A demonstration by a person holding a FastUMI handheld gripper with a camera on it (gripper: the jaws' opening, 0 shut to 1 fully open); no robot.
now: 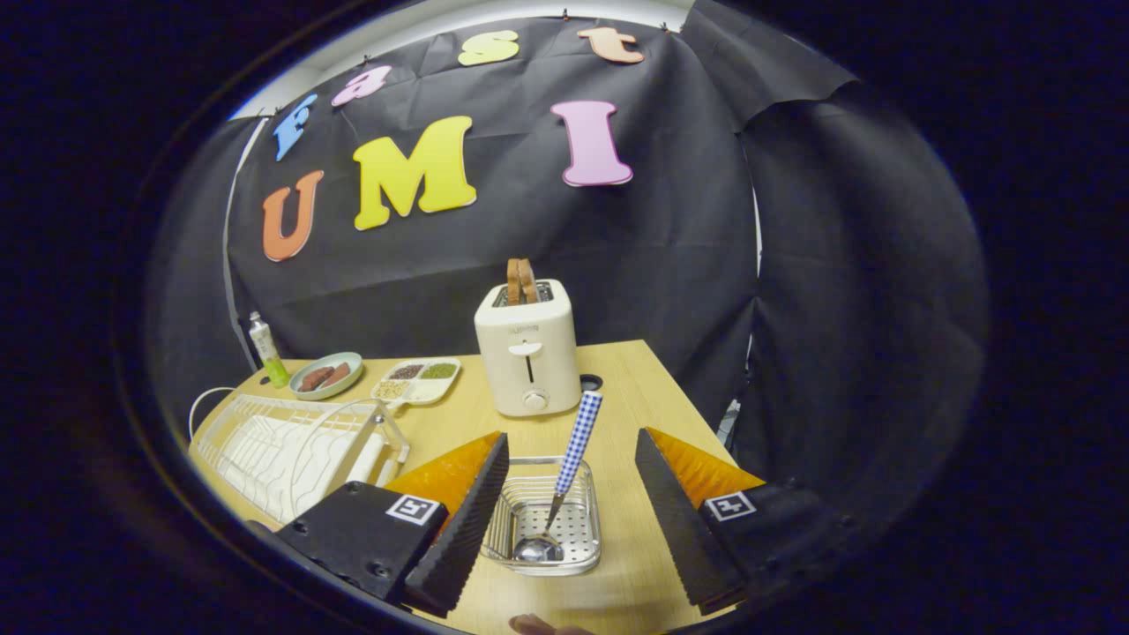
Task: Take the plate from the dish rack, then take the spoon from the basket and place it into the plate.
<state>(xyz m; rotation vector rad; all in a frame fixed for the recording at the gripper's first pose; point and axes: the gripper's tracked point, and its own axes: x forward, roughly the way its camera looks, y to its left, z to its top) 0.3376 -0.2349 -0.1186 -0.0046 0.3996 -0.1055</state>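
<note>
Gripper view, lower centre of the frame: gripper fingers spread wide apart, holding nothing. Between them sits a small metal wire basket on the light wooden table. A steel spoon with a blue-and-white checked handle stands tilted in it, bowl down. White wire dish rack at lower left, plate indistinct. Cream toaster beyond the basket.
</note>
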